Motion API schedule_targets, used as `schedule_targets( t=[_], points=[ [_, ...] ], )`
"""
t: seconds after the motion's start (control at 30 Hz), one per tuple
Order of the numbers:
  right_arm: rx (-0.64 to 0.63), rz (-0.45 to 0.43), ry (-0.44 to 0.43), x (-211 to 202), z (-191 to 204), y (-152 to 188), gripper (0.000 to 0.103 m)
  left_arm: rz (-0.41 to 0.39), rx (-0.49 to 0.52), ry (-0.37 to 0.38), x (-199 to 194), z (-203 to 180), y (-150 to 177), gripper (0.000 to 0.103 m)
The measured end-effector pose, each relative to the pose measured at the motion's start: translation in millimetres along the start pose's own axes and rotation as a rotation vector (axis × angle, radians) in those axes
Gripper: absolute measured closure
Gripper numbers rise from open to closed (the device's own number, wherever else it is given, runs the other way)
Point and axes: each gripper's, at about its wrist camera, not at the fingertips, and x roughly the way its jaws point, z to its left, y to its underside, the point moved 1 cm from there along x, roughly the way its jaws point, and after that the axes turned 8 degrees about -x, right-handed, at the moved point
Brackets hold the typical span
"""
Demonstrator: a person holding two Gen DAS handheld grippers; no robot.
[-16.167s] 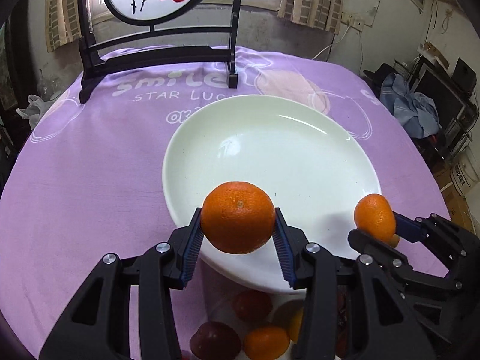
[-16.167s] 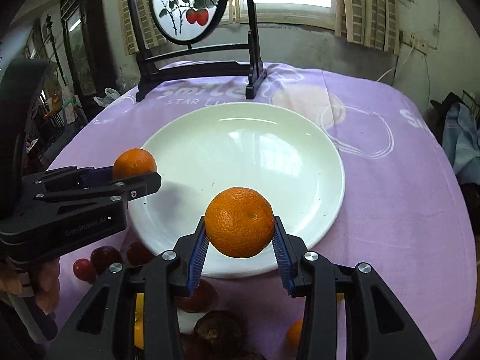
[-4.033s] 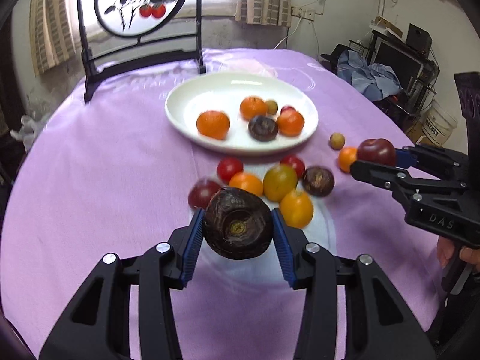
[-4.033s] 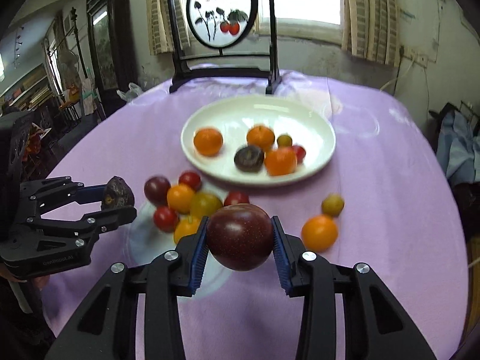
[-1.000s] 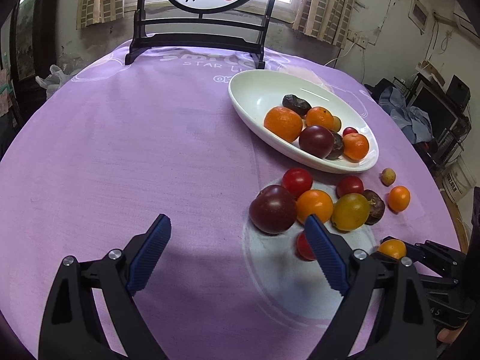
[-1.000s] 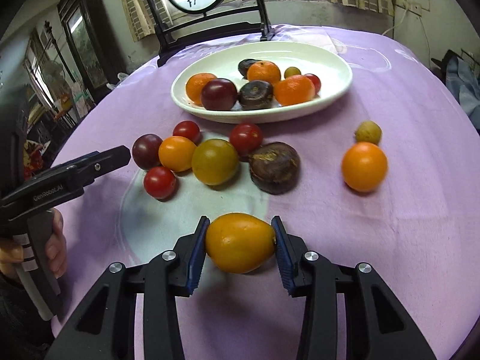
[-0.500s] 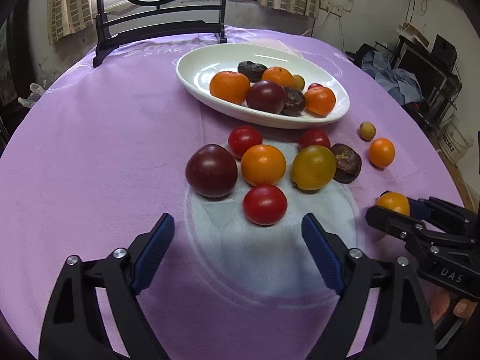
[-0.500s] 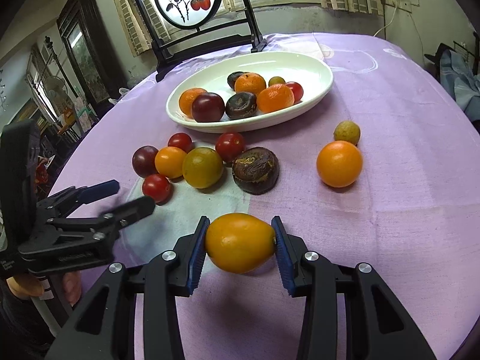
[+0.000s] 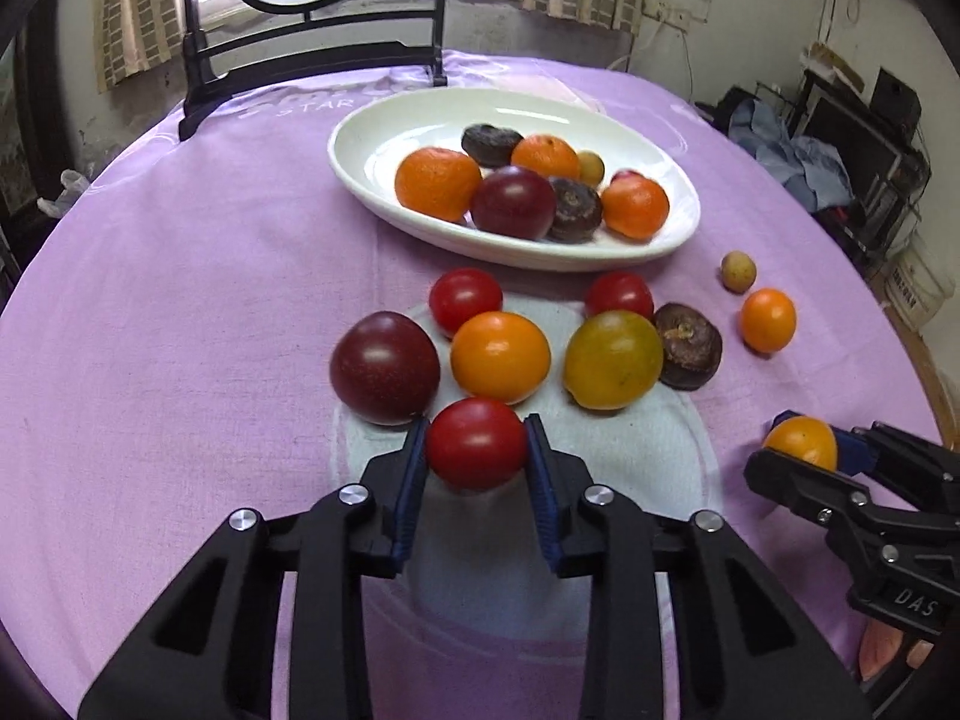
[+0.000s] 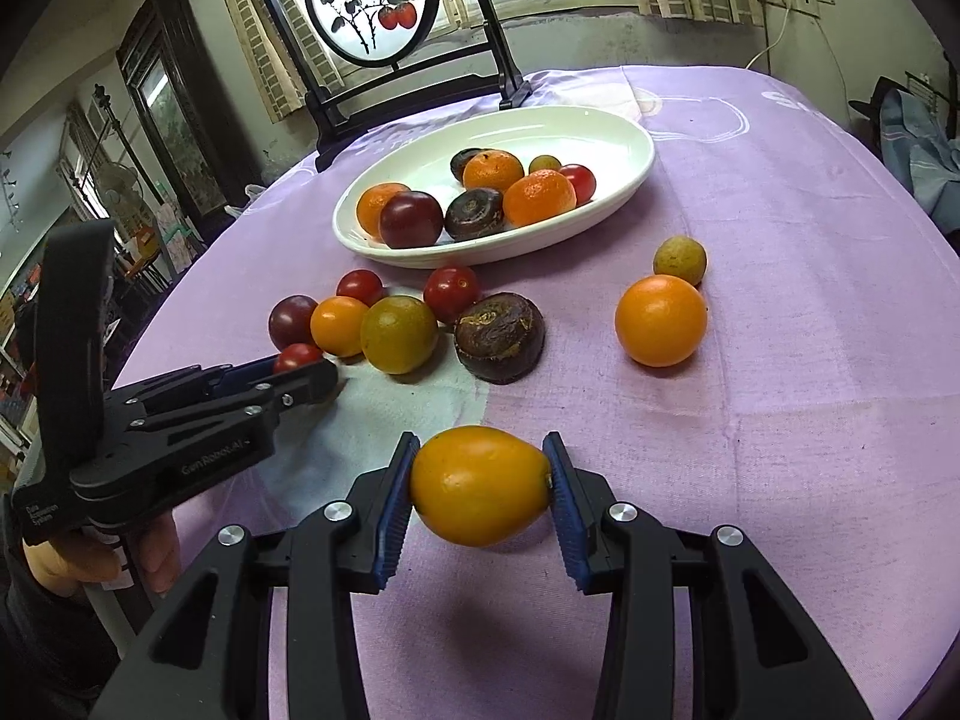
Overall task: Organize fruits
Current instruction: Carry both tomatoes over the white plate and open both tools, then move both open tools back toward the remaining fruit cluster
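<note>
My left gripper (image 9: 477,450) is shut on a red tomato (image 9: 476,443) at the near edge of the loose fruit cluster; it also shows in the right wrist view (image 10: 300,369). My right gripper (image 10: 480,483) is shut on a yellow-orange oval fruit (image 10: 480,485) held just above the purple cloth; it shows at the right of the left wrist view (image 9: 801,443). A white oval plate (image 9: 372,147) behind the cluster holds several oranges, dark plums and small fruits. Loose on the cloth lie a dark plum (image 9: 384,367), an orange fruit (image 9: 500,357) and a yellow-green fruit (image 9: 612,359).
A dark brown fruit (image 10: 500,336), an orange (image 10: 660,320) and a small yellowish fruit (image 10: 679,260) lie to the right of the cluster. A black framed round painting (image 10: 372,6) stands at the table's far edge. The round table drops off on all sides.
My left gripper moved forward and closed on the red tomato, which lay loose before. My right gripper still holds the yellow-orange fruit, little moved.
</note>
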Motion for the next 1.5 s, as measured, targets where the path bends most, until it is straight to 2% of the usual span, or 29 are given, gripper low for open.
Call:
schedule_targets(
  t=[0.23,0.43,0.6,0.73,0.9,1.03,1.07,1.1,1.17,1.2,1.23,1.33,1.5],
  points=[
    [-0.051,-0.034,0.009,-15,7,-16,0.061,-0.053,0.01,0.047,-32,4,-19,0.072],
    [-0.123,-0.1,0.058,-30,14,-56,0.061,-0.124,-0.023,0.057,-41,0,-63,0.072],
    [-0.195,-0.139,0.118,-23,26,-95,0.061,-0.168,-0.058,0.038,-35,-5,-105,0.072],
    [-0.204,-0.139,0.155,0,28,-115,0.061,-0.16,-0.07,0.014,-21,-5,-130,0.072],
    [-0.165,-0.087,0.186,40,19,-123,0.061,-0.144,-0.078,-0.038,2,1,-147,0.072],
    [-0.1,-0.06,0.136,60,4,-122,0.059,-0.098,-0.096,-0.059,28,6,-151,0.072],
    [-0.08,-0.063,0.108,63,1,-122,0.055,-0.09,-0.108,-0.059,32,8,-151,0.071],
    [-0.066,-0.067,0.081,64,-1,-121,0.049,-0.087,-0.122,-0.054,34,10,-151,0.067],
    [-0.064,-0.079,0.07,62,0,-120,0.047,-0.13,-0.168,-0.028,29,16,-148,0.053],
    [-0.071,-0.085,0.068,61,1,-120,0.047,-0.16,-0.195,-0.034,24,20,-146,0.04],
    [-0.069,-0.099,0.059,58,1,-119,0.047,-0.18,-0.206,-0.042,19,22,-145,0.033],
    [-0.058,-0.117,0.045,49,1,-116,0.046,-0.22,-0.191,-0.057,7,23,-143,0.032],
    [-0.06,-0.137,0.052,37,3,-108,0.038,-0.204,-0.162,-0.077,-2,26,-124,0.027]
  ],
)
